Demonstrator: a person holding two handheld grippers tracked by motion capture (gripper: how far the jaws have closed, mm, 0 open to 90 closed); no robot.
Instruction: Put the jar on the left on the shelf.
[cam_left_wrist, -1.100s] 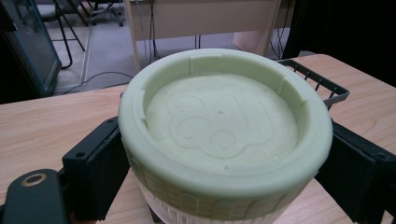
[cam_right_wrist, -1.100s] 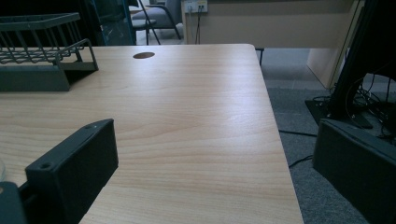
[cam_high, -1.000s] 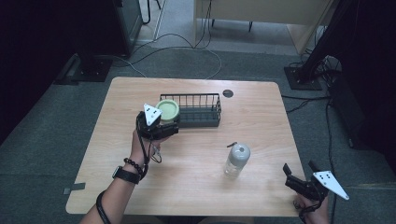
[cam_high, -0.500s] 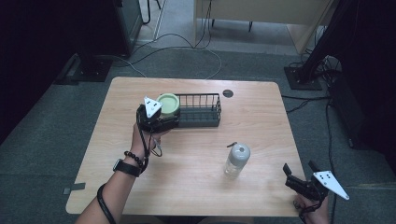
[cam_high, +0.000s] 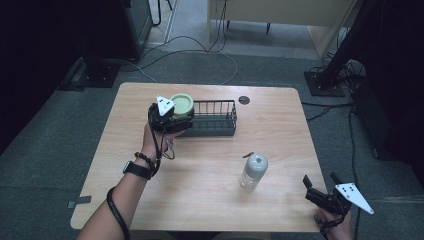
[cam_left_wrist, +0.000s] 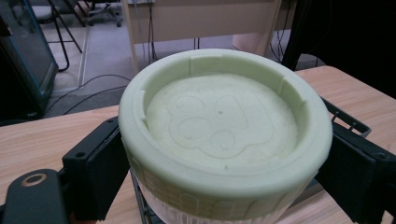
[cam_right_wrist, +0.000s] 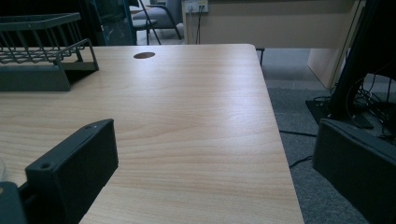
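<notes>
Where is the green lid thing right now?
The green lid sits between the jaws of the left tool, at the left end of the black wire basket, on the far left part of the table in the high view.

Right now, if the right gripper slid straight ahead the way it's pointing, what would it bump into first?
Probably nothing soon. The right gripper sits open at the table's near right corner, with bare wood ahead. The wire basket stands far off to one side, likely out of its path, though depth is hard to judge.

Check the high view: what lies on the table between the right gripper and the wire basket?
In the high view, a clear bottle with a grey cap stands between the right gripper and the wire basket; otherwise bare table.
</notes>
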